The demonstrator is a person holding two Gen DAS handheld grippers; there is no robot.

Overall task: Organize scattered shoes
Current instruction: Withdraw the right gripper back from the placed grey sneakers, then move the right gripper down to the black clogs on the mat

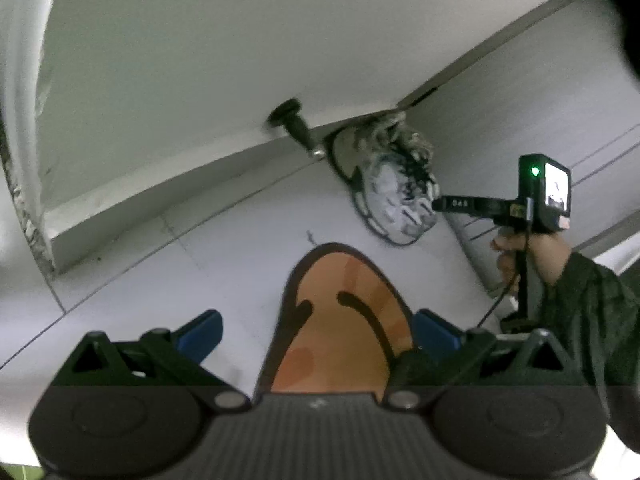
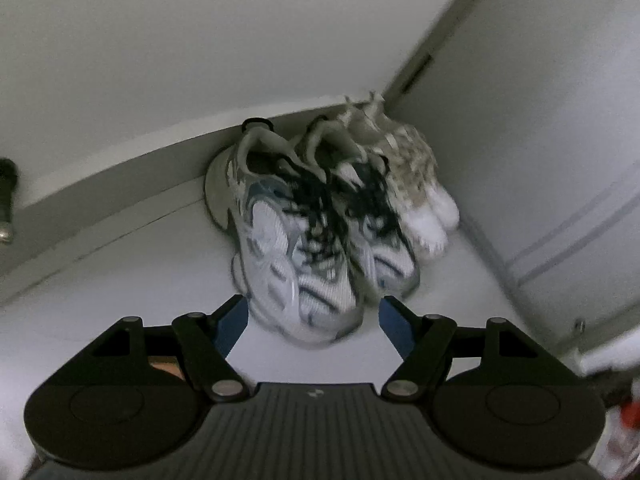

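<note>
Left gripper [image 1: 316,334]: blue pads spread wide, an orange slipper [image 1: 344,320] with black trim and a black curved mark lying between them; the right pad sits close against the slipper's edge, the left pad stands clear of it, so no firm clamp can be confirmed. Right gripper [image 2: 312,322]: jaws wide apart, nothing between the pads, hovering above the toes of a pair of white-and-grey sneakers [image 2: 304,248] with black laces. That pair stands side by side on the pale floor [image 2: 120,280], heels at the white baseboard [image 2: 120,184], in the corner. Just beside them, nearer the corner, a second beige-and-white pair [image 2: 416,184], blurred. From the left view, a hand [image 1: 520,248] in a dark sleeve holds the right gripper's handle; a green light glows on its camera block [image 1: 544,192]. A black door stopper [image 1: 296,128] juts out near the shoes. Small white characters on the right gripper's finger are too blurred to read; no shoe brand is legible.
</note>
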